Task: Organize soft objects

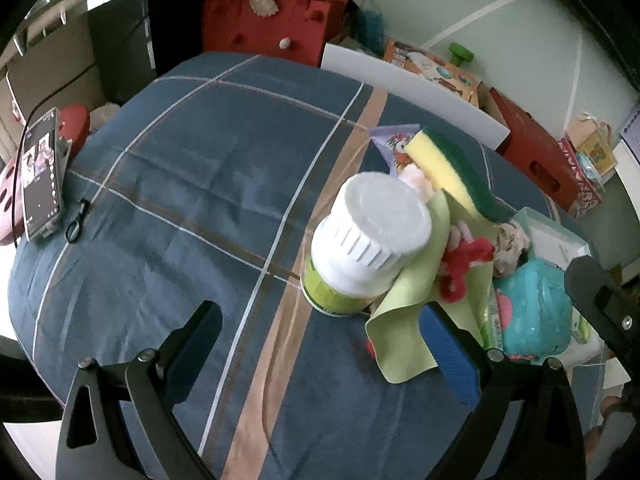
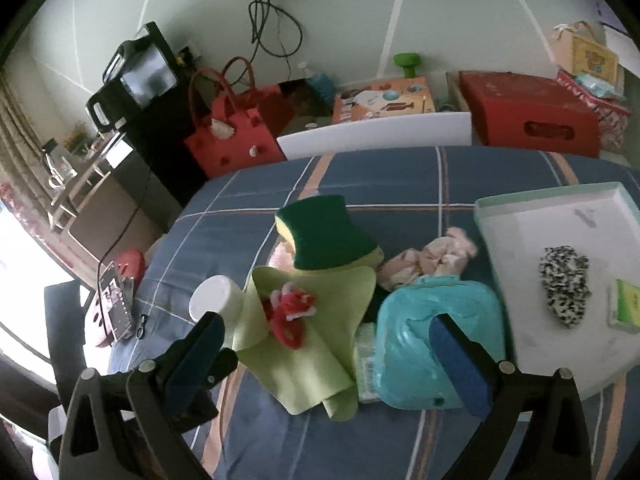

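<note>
- A pile of soft goods crowds one side of a plaid blue bed (image 2: 400,176): a lime-green cloth (image 2: 320,312) carrying a red-and-white knitted piece (image 2: 290,310), a yellow-and-green sponge (image 2: 324,236) propped on the cloth's far edge, a pink fabric bundle (image 2: 432,258) and a teal plastic pack (image 2: 424,332).
- Beside the pile lies a white tray (image 2: 532,240), already holding a black-and-white spotted fabric piece (image 2: 565,282) and a small green-and-yellow packet (image 2: 626,304).
- Risk one: a white-capped bottle (image 1: 360,240) stands touching the cloth's edge. A tug on the cloth would likely topple it on the yielding bedding.
- Risk two: the knitted piece rides loose on the cloth and the sponge leans on it, so lifting the cloth alone could spill both.
- Risk three: the teal pack looks slick and puffy, and a shallow pinch may slip off it.
- Left tongs (image 1: 320,344): spread wide and empty, its blue-padded finger (image 1: 448,352) just over the cloth's near corner. Contact cannot be judged from this angle.
- Right tongs (image 2: 332,360): also spread wide and gripping nothing, straddling the cloth and the teal pack. One padded finger (image 2: 460,364) overlaps the pack, and whether it touches is unclear.
- A phone (image 1: 40,172) rests at the bed's far edge, well apart from the pile.
</note>
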Demonstrator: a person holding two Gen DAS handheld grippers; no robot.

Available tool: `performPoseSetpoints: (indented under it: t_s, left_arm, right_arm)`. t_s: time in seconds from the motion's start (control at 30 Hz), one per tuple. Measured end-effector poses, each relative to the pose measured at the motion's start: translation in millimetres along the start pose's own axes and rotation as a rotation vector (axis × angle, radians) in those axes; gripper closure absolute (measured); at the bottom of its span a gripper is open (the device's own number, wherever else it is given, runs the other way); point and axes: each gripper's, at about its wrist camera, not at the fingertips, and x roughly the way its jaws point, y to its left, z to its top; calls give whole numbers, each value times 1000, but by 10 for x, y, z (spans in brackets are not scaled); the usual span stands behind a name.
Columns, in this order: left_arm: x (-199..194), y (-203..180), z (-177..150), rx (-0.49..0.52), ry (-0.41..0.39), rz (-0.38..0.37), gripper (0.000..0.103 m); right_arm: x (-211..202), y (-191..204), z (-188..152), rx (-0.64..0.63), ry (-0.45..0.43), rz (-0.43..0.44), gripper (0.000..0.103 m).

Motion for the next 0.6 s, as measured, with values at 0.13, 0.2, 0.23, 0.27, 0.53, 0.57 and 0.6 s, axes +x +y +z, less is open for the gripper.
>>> performPoseSetpoints:
  t_s: [0.13, 0.2, 0.23, 0.27, 0.53, 0.57, 0.6]
  left_arm:
    - [79, -5, -15, 6, 26, -19, 5]
    - [109, -38, -24, 21, 35, -25, 7]
    - [129, -68, -30, 32, 43, -34, 12]
    - [154, -93, -38, 41, 56, -43, 17]
    - [398, -136, -49, 28, 135, -89, 22]
    - [424, -130, -43, 22, 141, -86, 22]
    - [444, -124, -38, 20, 144, -83, 22]
  right_arm:
    - [120, 25, 12, 5, 19, 45, 14]
    - [185, 42, 18, 6, 32, 63, 16]
    - [202, 48, 23, 5, 35, 70, 19]
    - [230, 56, 29, 5, 42, 82, 21]
    - [488, 16, 34, 43, 106, 154, 40]
    - [508, 11, 37, 42, 105, 145, 42]
    - [518, 11, 43, 39, 107, 143, 42]
